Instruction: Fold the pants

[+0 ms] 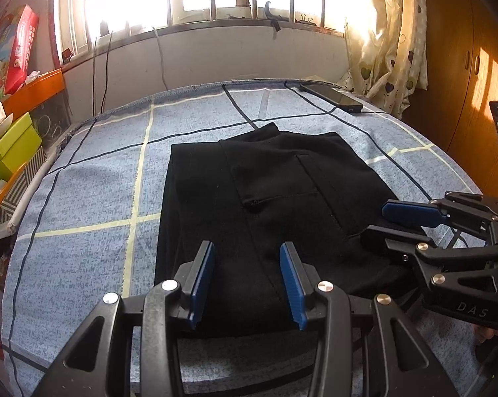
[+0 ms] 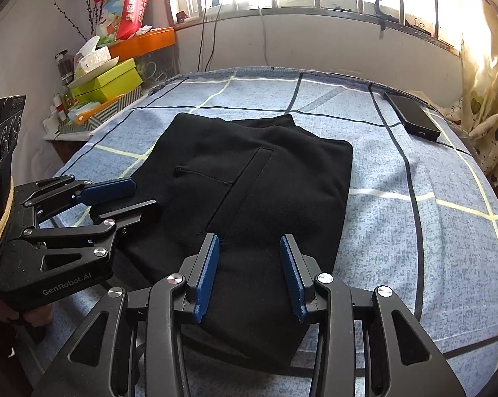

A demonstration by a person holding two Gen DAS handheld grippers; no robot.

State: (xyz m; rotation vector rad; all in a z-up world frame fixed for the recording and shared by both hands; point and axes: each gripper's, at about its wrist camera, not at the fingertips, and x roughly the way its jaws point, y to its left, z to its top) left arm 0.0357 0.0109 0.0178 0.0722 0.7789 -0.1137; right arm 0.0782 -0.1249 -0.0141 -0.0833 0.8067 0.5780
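Observation:
Black pants (image 1: 265, 198) lie folded into a compact rectangle on the blue checked bed sheet (image 1: 93, 198), a back pocket facing up. They also show in the right wrist view (image 2: 249, 192). My left gripper (image 1: 247, 254) is open and empty, hovering over the near edge of the pants. My right gripper (image 2: 249, 248) is open and empty over the same near edge, further right. Each gripper shows in the other's view, the right one (image 1: 378, 220) at the pants' right edge, the left one (image 2: 143, 195) at their left edge.
A black phone (image 1: 331, 97) with a cable lies on the far right of the bed. Boxes and an orange shelf (image 2: 116, 66) stand to the left. A window with bars, a curtain (image 1: 388, 33) and a wooden wardrobe (image 1: 464, 66) lie beyond.

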